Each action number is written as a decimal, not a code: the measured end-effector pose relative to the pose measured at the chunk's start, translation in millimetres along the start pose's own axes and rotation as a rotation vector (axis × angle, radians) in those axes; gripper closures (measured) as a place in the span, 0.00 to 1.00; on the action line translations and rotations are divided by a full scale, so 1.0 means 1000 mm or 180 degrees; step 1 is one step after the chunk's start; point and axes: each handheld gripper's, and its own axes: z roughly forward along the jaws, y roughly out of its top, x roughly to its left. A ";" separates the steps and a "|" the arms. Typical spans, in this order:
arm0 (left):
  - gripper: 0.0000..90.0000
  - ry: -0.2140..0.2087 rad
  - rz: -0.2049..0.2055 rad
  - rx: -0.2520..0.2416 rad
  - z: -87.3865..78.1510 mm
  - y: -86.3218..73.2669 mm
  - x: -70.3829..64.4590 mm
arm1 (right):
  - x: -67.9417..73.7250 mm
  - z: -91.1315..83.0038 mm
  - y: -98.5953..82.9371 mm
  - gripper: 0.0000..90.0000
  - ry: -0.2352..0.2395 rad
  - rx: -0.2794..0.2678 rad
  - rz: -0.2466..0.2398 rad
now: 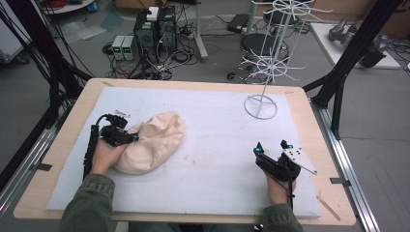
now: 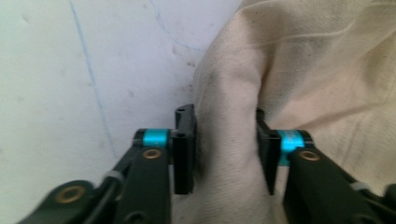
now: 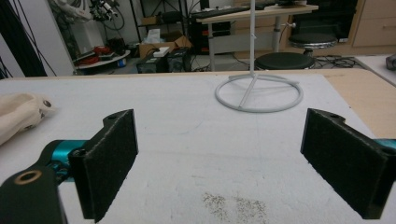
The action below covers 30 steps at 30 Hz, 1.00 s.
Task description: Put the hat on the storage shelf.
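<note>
We are pinching a fold of the cream cloth bag (image 1: 151,143) in our left claw (image 2: 225,142), ideally gripping deep, while our right claw (image 3: 219,161) is gaping unused above the bench (image 1: 217,145).

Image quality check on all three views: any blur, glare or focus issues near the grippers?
High view: even light, no glare, soft overall; left gripper on the cream cloth bag reads clearly. Left gripper view: close jaws and the pinched fold are blurred. Right gripper view: right gripper pads look soft, white wire stand sharper.
</note>
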 end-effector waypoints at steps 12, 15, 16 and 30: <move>0.89 -0.0332 -0.0201 -0.0522 -0.027 -0.008 0.019 | -0.001 0.001 0.000 0.11 -0.0014 0.0011 -0.0001; 0.89 -0.0376 -0.0205 -0.0608 -0.029 -0.008 0.017 | 0.000 0.000 0.000 0.11 -0.0018 -0.0002 -0.0002; 0.89 -0.0406 -0.0223 -0.0649 -0.030 -0.007 0.016 | -0.001 0.000 0.000 0.11 -0.0015 0.0005 -0.0005; 0.89 -0.0860 -0.0598 -0.1153 -0.052 -0.002 0.018 | -0.002 0.000 0.000 0.11 -0.0030 -0.0005 0.0024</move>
